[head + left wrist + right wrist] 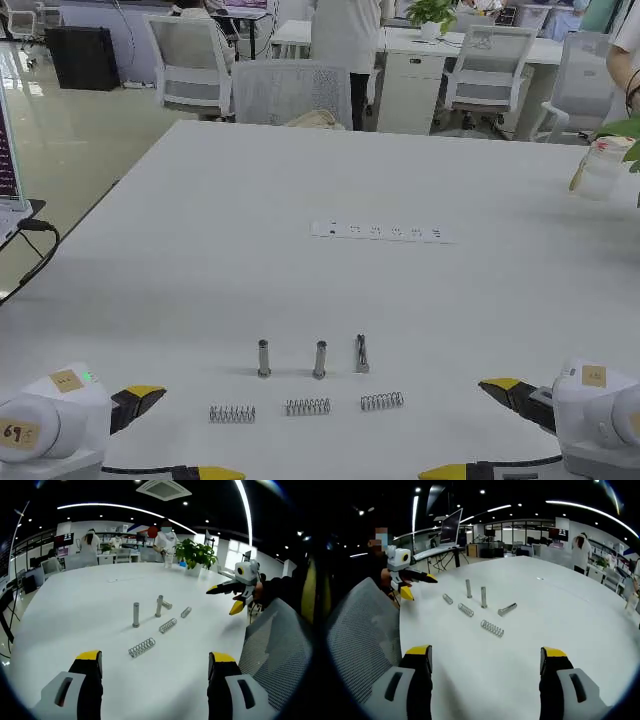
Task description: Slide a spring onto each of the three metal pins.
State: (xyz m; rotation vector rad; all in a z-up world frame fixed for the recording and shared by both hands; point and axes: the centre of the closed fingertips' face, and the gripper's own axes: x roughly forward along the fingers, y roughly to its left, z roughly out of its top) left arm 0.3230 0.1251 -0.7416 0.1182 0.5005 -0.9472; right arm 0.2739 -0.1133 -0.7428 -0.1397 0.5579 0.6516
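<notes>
Lying in a row on the white table (pixel 400 170), the springs — left spring (pixel 232 413), middle spring (pixel 308 406), right spring (pixel 382 401) — each sit just in front of a pin, a layout that looks meant to pair one spring with one pin. The left pin (pixel 263 358) and middle pin (pixel 320 359) stand upright, ready to be threaded from above; the right pin (pixel 361 354) lies on its side, as the right gripper view makes plain, so it probably needs standing up or threading end-on. No spring is on a pin yet. The left gripper (pixel 180 432) and right gripper (pixel 470 428) hover low at the near edge, flanking the parts and well apart from them, angled inward toward the row, jaws spread wide and holding nothing
</notes>
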